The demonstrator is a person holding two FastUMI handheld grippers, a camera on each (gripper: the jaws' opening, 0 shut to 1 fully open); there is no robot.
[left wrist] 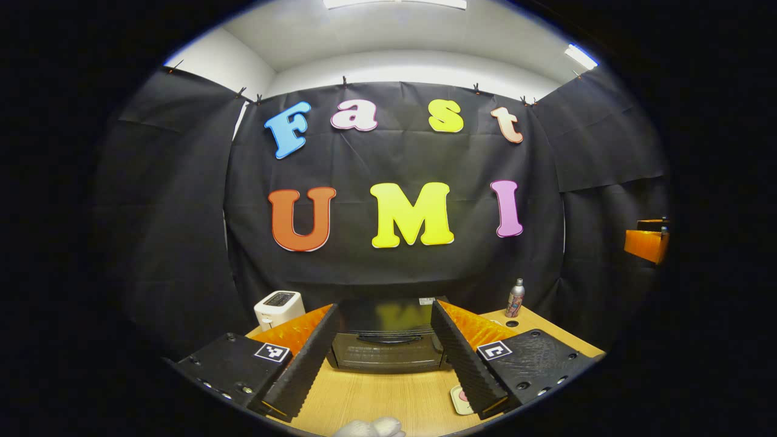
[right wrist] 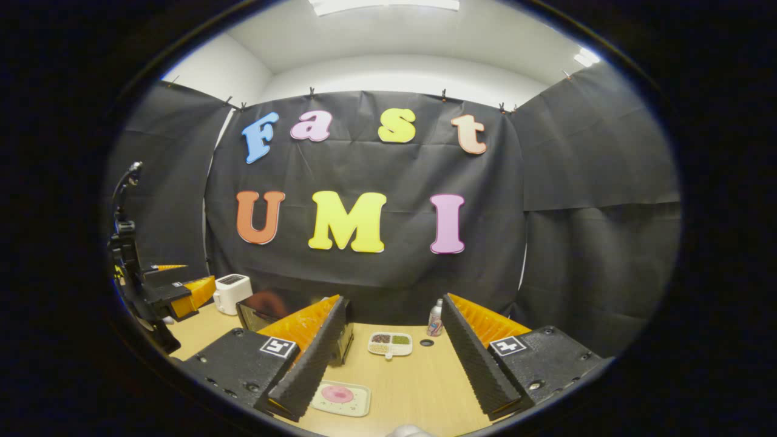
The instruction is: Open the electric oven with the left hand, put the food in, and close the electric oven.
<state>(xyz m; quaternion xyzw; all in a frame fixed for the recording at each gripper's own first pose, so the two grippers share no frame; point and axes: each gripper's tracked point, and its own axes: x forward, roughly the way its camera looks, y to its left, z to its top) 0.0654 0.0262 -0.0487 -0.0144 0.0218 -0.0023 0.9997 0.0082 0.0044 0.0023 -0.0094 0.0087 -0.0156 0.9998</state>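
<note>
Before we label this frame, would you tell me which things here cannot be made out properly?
- Oven, left gripper view: its sides sit behind the left gripper fingers.
- Pink food tray, left gripper view: mostly behind one finger.
- Sectioned dish, right gripper view: contents too small to name.
- Bottle label: too small.

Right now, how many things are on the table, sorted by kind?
Ovens: 1, oven
Toasters: 1, toaster
Bottles: 1, bottle
Trays: 2, donut tray, divided tray
Total: 5
</note>
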